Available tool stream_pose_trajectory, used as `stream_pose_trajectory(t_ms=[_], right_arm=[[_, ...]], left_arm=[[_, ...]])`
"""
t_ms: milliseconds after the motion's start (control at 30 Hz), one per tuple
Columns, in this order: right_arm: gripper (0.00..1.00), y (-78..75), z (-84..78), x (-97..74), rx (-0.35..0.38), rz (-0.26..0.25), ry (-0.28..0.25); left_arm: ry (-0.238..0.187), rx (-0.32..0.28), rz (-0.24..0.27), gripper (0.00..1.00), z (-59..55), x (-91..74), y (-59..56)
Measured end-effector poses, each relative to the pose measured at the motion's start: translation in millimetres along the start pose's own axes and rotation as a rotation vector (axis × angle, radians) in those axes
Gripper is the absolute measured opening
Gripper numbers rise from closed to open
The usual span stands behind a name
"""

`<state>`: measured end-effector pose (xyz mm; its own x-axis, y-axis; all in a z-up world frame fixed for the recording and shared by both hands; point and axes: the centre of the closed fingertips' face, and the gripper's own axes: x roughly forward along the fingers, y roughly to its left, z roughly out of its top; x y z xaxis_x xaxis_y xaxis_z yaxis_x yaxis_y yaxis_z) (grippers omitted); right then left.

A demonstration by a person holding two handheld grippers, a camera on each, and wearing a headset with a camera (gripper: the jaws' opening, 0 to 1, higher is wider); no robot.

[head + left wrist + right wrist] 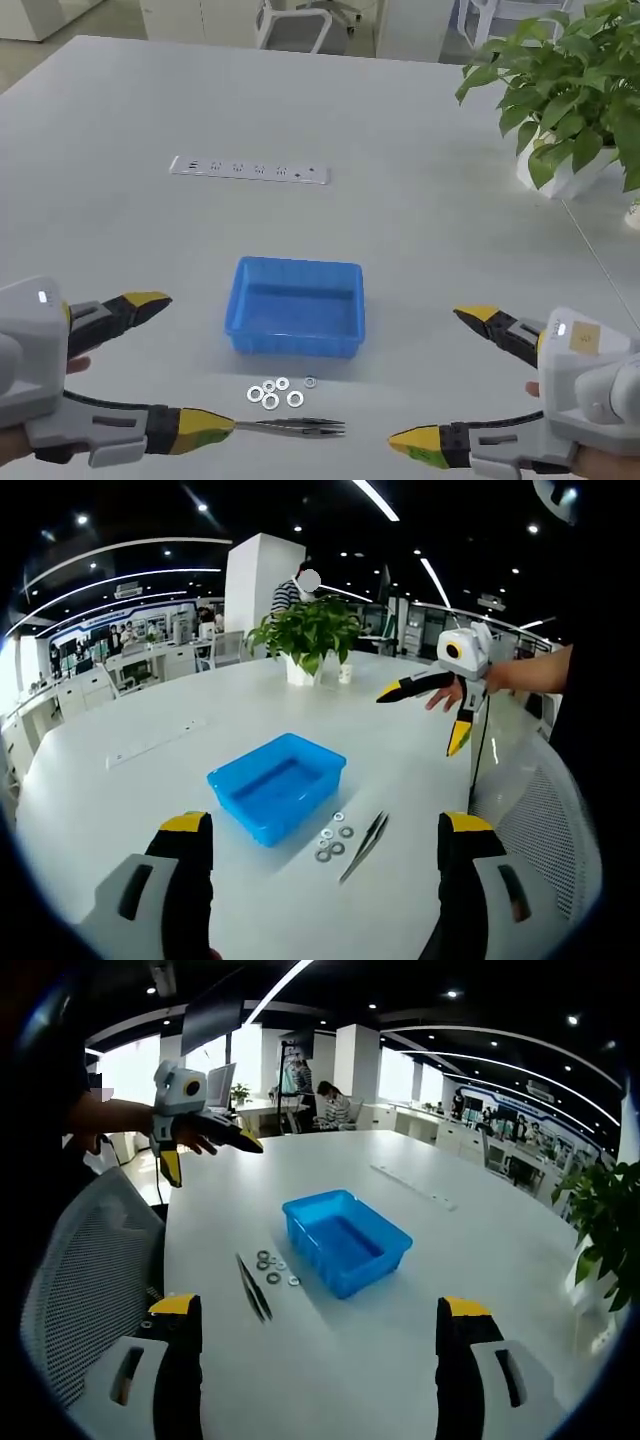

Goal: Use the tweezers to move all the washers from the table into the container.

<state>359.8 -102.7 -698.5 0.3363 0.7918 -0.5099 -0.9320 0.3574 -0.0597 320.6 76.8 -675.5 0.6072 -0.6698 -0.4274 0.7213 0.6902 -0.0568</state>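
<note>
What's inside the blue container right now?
Nothing visible: the blue container shows a bare floor. Its near wall hides a thin strip. The washers lie on the table outside.

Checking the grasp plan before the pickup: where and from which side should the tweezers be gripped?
Likely grip the tweezers mid-length, across their narrow width, coming down from above on the near side: they lie flat and thin on the table, with the washers just beyond them.

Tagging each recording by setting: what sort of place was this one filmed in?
Most likely an open-plan office. There is a large white meeting table with a power strip set in it, a potted plant at its edge, and rows of desks in the background.
</note>
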Motion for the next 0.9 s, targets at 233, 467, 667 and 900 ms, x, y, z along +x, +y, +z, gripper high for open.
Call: stream_pose_trajectory(t_ms=[233, 467, 667, 900], right_arm=[[0.98, 0.1, -0.9, 0.1, -0.002, 0.001, 0.004], [0.98, 0.1, -0.2, 1.2, -0.009, 0.004, 0.006], [0.97, 2.2, -1.1, 3.1, -0.019, 0.014, 0.016], [0.89, 8.1, -5.7, 6.4, -0.058, 0.054, 0.056]], left_arm=[[0.005, 0.005, -0.002, 0.99, -1.5, 0.5, 0.6], [-0.004, 0.024, -0.004, 0.98, 1.4, -1.3, 1.6], [0.020, 0.026, -0.012, 0.97, -4.0, -1.2, 3.6], [0.074, 0.063, -0.047, 0.91, -14.1, 2.6, 0.9]])
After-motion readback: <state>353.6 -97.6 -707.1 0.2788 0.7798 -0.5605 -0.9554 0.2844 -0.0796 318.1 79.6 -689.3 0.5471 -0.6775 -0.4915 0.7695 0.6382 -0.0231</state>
